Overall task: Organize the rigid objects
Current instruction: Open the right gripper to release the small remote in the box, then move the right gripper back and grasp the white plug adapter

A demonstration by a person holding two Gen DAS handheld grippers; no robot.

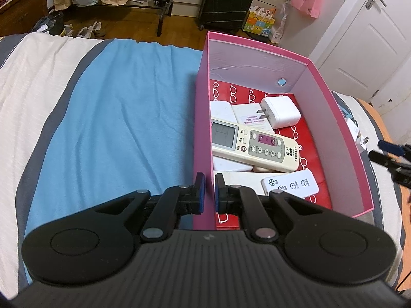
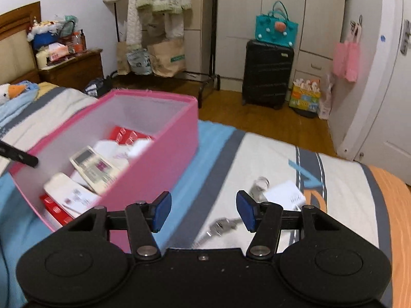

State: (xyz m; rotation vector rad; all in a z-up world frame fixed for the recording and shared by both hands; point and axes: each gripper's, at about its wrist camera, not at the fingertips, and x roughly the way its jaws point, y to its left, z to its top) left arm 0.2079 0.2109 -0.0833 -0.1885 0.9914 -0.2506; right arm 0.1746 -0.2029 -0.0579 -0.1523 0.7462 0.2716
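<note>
Left gripper (image 1: 207, 192): pads clamped on the near-left wall of the pink box (image 1: 203, 118), one pad outside, one inside, steadying it on the bed (image 1: 123, 118).
Right gripper (image 2: 203, 210): jaws stood apart with nothing between them, poised over the bed to the right of the box.
What was already in: the long remote (image 1: 253, 145), a white charger plug (image 1: 280, 111) and a small white remote (image 1: 290, 184) lay inside the box on its red lining.
What was left out: a white adapter (image 2: 285, 195) lay on the striped sheet near the bed's right edge, with a blurred silvery object (image 2: 223, 224) closer in; what that was, I could not tell.
Key relation: both loose pieces lay ahead of the right gripper and slightly to its right, well apart from the box wall.
Long axis: the silvery piece ran slantwise, low-left to upper-right, in the right wrist view.
Nearer hand: plainly the right; the left was busy on the box.
Judgement: next pick looked like the right's, needing a slight rightward reach.
</note>
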